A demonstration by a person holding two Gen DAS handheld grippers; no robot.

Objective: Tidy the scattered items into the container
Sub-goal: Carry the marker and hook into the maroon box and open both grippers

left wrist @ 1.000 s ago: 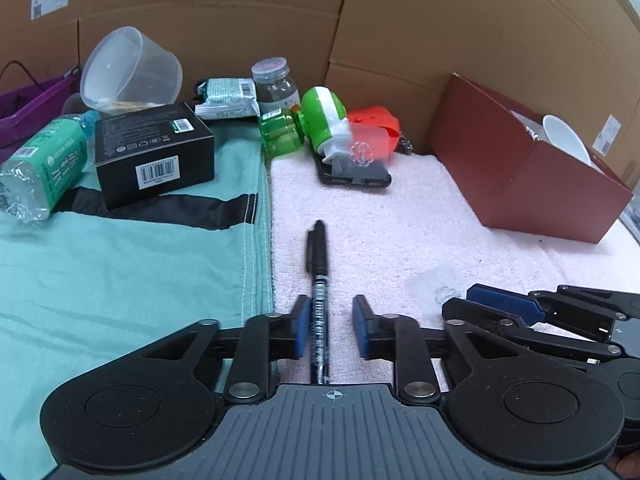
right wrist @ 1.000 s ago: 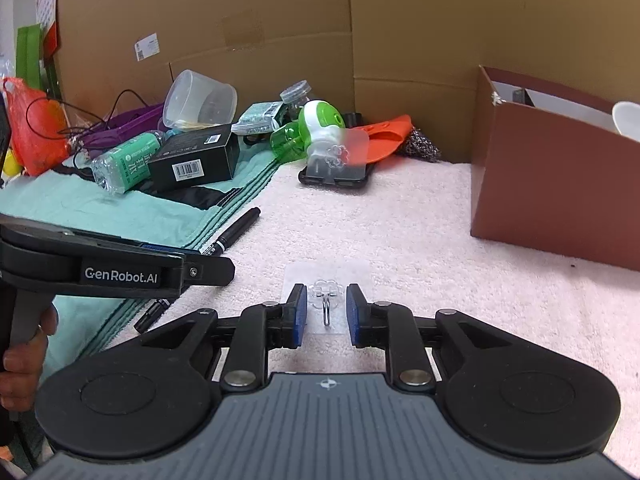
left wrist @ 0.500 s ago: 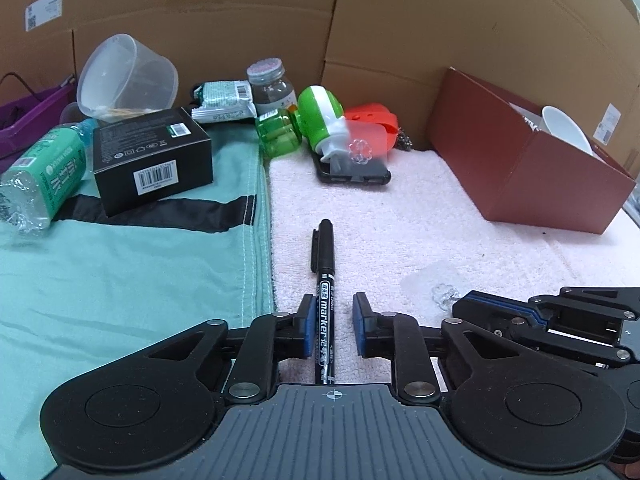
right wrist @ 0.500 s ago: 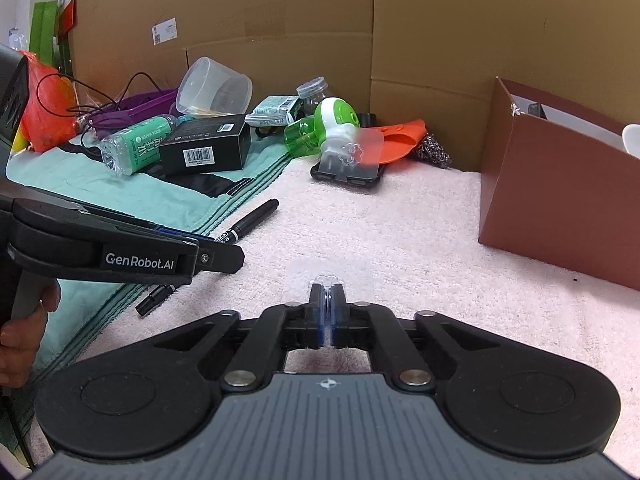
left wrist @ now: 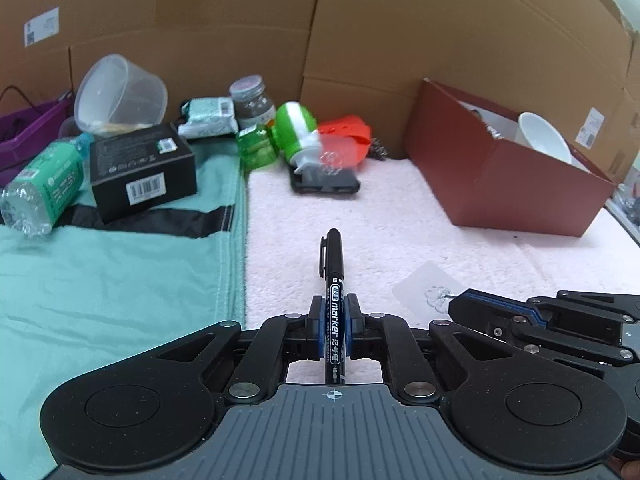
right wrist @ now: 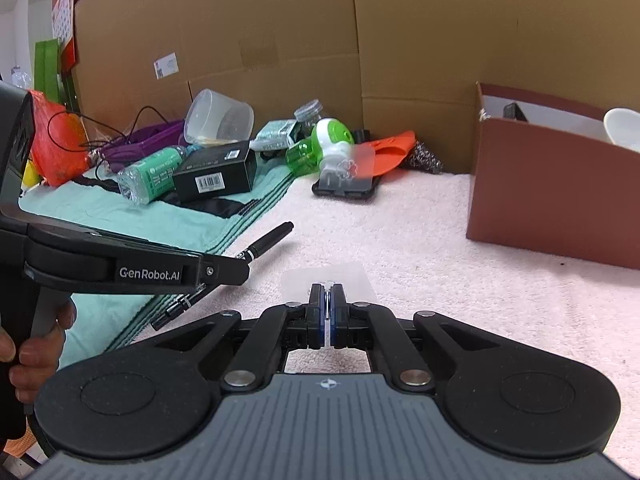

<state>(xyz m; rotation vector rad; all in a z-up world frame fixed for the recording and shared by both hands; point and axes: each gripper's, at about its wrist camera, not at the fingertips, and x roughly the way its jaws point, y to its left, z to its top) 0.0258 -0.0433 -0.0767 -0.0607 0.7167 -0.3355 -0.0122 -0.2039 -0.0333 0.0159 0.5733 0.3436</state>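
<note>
the left gripper (left wrist: 334,328) clamps a black marker pen (left wrist: 333,280). the right gripper (right wrist: 327,312) pinches a clear plastic adhesive hook (right wrist: 326,278) (maroon cardboard box (right wrist: 552,196) well apart).

Black marker (left wrist: 334,280): capped, white "marker" lettering, clamped between the left gripper (left wrist: 334,320) pads, cap pointing forward.
Clear adhesive hook (right wrist: 326,280): flat transparent sheet, pinched by the right gripper (right wrist: 327,312).
Red-brown cardboard box (left wrist: 508,176): open-topped, ahead and right of both grippers.
</note>
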